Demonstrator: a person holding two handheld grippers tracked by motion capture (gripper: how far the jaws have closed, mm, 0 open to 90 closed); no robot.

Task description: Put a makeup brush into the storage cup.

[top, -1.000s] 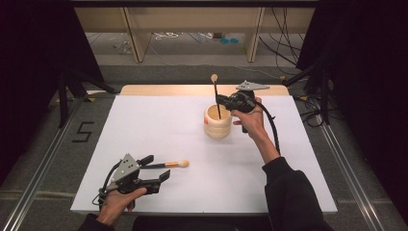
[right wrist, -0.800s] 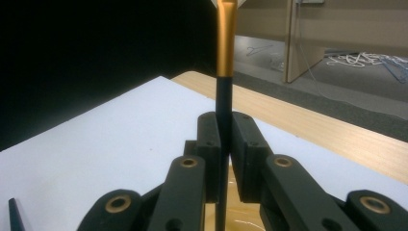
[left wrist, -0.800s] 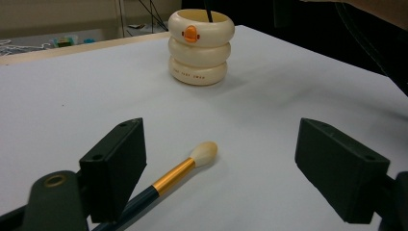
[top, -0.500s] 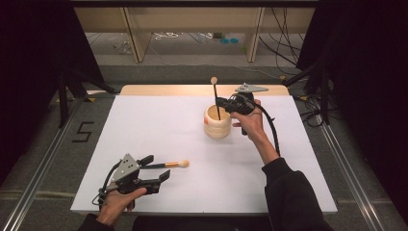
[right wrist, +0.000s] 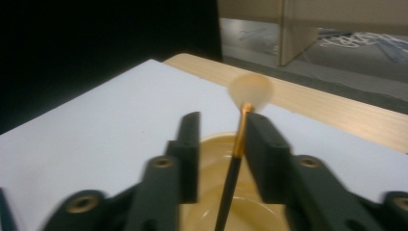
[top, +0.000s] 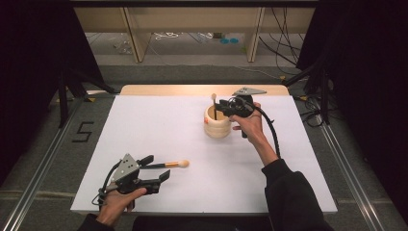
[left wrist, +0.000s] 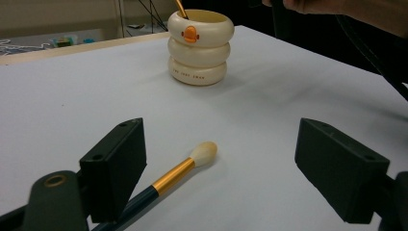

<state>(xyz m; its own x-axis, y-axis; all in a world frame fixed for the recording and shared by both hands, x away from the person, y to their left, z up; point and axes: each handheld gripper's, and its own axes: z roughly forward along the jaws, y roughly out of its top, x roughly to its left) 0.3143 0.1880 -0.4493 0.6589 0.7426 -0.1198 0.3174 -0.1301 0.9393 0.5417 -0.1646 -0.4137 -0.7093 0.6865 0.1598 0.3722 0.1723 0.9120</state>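
Note:
A cream ringed cup (top: 216,126) with an orange duck mark (left wrist: 190,33) stands right of the table's middle. A dark-handled brush (top: 213,97) with a gold ferrule stands upright in it, tuft up. My right gripper (top: 222,107) hovers over the cup's rim, open. In the right gripper view the brush handle (right wrist: 238,139) leans on one jaw with a gap to the other. A second brush (top: 174,164) lies flat near the front left. My left gripper (top: 159,167) is open around its handle; the tuft (left wrist: 204,152) lies ahead of the spread jaws.
The white table top (top: 144,125) ends in a wooden strip (top: 168,90) at the back. Shelf legs and cables stand on the floor beyond it. Metal rails run along both sides of the table.
The upright brush has sunk lower into the cup and the right gripper has come down with it. The left gripper and the lying brush have not moved.

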